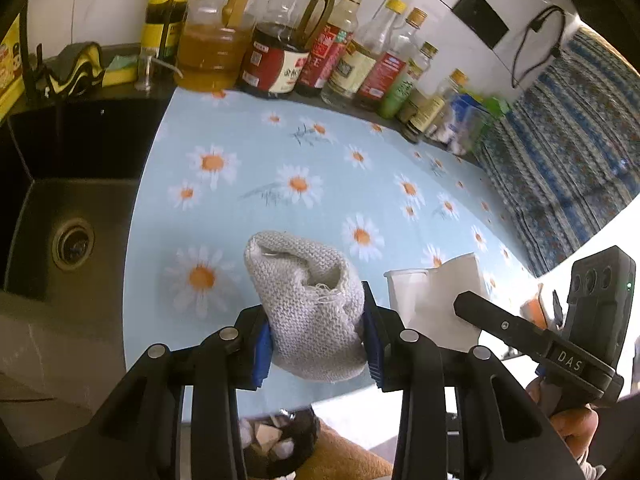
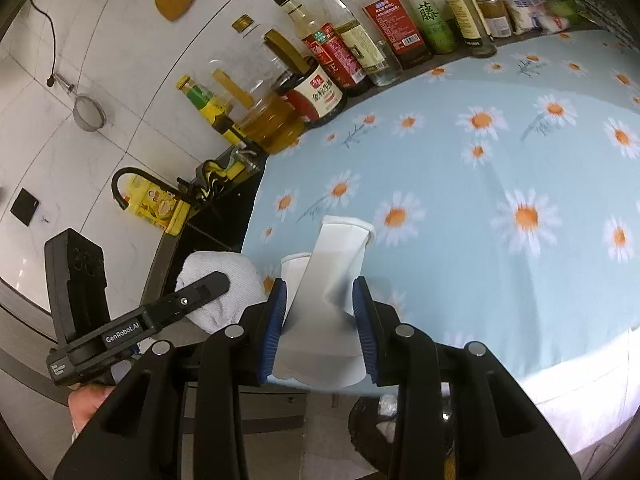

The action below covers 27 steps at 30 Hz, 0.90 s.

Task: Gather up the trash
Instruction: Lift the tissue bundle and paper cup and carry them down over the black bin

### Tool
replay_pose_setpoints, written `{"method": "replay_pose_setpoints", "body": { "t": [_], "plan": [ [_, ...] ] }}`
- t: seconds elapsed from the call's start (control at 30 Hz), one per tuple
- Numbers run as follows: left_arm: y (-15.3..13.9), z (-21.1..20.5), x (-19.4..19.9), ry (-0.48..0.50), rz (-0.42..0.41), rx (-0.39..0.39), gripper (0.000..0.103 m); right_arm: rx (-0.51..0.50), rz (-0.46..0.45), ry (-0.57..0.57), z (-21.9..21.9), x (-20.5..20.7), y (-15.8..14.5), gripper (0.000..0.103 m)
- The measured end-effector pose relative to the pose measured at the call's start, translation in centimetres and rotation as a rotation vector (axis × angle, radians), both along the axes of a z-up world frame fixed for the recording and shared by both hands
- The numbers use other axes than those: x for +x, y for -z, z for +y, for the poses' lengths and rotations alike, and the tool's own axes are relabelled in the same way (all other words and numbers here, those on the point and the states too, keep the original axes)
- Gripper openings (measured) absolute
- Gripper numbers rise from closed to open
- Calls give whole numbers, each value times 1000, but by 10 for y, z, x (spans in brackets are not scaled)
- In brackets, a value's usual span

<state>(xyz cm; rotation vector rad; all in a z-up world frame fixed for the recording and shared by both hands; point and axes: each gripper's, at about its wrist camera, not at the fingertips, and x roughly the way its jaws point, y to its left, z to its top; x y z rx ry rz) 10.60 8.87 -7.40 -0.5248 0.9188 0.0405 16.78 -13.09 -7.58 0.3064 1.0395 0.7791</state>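
Note:
My left gripper [image 1: 318,334] is shut on a crumpled grey knitted cloth [image 1: 310,300], held over the near edge of the daisy-print counter cover [image 1: 280,152]. My right gripper [image 2: 320,320] is shut on white paper cups [image 2: 332,276], squashed together between its blue pads. In the left wrist view the cups [image 1: 436,300] and the right gripper's body [image 1: 560,344] show to the right. The cloth [image 2: 224,284] and the left gripper's body [image 2: 132,328] appear at the left of the right wrist view. Below the counter edge a dark trash bin [image 1: 276,448] holds crumpled scraps; it also shows as the bin [image 2: 384,420] under my right gripper.
A row of oil and sauce bottles [image 1: 280,48] lines the wall behind the counter. A black sink [image 1: 72,216] with a faucet [image 2: 132,184] lies to the left. A blue patterned cloth [image 1: 568,152] hangs at the right. A person's hand [image 1: 576,432] grips the right tool.

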Motion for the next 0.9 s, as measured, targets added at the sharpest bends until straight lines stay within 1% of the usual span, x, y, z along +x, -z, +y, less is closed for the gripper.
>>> {"method": "replay_pose_setpoints", "body": {
  "t": [0.23,0.27,0.33,0.5,0.7,0.9],
  "plan": [
    [17,-9,-45,65,16,-38,36,-24,16,44,-1,-56,11,34],
    [19,-11,-50,72,20,-40,36,-26,20,48,0,-62,13,33],
    [25,-13,-60,84,30,-45,36,-35,33,49,1,-75,18,25],
    [49,-21,-81,105,75,-65,36,-58,65,37,1,-97,35,22],
    [78,-25,-97,98,127,-95,36,-88,130,16,-1,-110,68,22],
    [114,-33,-106,97,221,-116,36,-113,200,-3,-6,-116,100,22]
  ]
}}
